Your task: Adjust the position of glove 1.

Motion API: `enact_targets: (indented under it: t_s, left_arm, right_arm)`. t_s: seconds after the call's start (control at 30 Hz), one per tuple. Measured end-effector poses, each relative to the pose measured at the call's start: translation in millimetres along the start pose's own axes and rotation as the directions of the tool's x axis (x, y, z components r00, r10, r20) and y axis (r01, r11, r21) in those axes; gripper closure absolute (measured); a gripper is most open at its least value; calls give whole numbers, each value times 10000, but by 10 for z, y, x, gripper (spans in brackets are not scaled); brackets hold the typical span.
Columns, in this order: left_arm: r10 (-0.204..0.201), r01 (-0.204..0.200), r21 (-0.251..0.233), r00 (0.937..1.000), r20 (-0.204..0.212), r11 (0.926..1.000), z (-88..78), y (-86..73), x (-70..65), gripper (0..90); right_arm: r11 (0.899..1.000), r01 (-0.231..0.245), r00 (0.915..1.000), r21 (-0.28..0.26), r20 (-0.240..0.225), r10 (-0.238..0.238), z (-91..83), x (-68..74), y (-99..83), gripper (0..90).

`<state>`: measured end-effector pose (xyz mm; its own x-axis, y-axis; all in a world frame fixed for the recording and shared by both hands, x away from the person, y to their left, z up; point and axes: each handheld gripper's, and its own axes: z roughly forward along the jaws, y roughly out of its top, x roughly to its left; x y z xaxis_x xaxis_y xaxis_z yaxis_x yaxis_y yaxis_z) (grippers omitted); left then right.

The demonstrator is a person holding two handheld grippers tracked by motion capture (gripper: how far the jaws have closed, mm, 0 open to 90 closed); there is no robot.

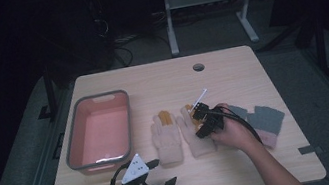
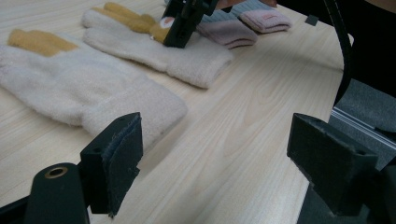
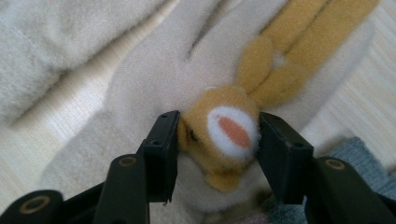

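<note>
Our right gripper [image 3: 217,140] has its two black jaws pressed against either side of the tan plush animal face with the white-and-orange snout [image 3: 226,133] sewn on the back of the cream knitted glove [image 3: 159,70], so we judge it clamped on that padded bit, the easiest raised part to pinch on an otherwise flat glove. This glove [image 1: 196,135] lies flat near the table's middle, fingers pointing away from us, just beside its twin, a second cream glove with tan fingers [image 1: 167,140]; a grey-and-pink glove pair [image 1: 264,121] lies just beyond our right hand [image 1: 232,132].

Our left gripper [image 1: 158,174] hangs low over the near edge with its jaws [image 2: 116,158] spread wide and nothing between them, probably waiting its turn.

The grey-rimmed pink plastic bin [image 1: 99,131] stands at the left, apart from the gloves, its top open. The light wooden table [image 1: 229,69] offers bare room behind the gloves and along the near edge, so a lift toward the bin only has to cross over the twin glove.
</note>
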<state>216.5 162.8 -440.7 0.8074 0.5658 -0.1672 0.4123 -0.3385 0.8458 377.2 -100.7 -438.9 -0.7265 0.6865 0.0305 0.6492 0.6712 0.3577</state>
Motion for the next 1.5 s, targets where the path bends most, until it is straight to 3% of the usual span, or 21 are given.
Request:
enact_targets:
  t_s: [0.27,0.53,0.73,1.13,1.5]
  left_arm:
    - [1,-1,-26,10000,-23,10000,-3,0,1,184]
    - [15,-15,-56,10000,-59,10000,-14,3,14,184]
    - [-30,29,-60,9999,-117,10000,-23,4,13,184]
    - [-49,45,-223,9998,-169,9997,-50,7,12,184]
    - [-40,29,-374,9995,-301,9993,-73,12,-4,184]
  right_arm:
    - [9999,-164,9997,37,191,164,-18,19,3,591]
    - [9988,-481,9988,-28,33,481,-100,17,-6,624]
    - [9974,-630,9978,-361,-208,623,-191,37,-3,627]
    - [9963,-525,9985,-682,-162,515,-382,90,51,628]
    - [9911,-509,9979,-1233,-459,455,-648,135,102,628]
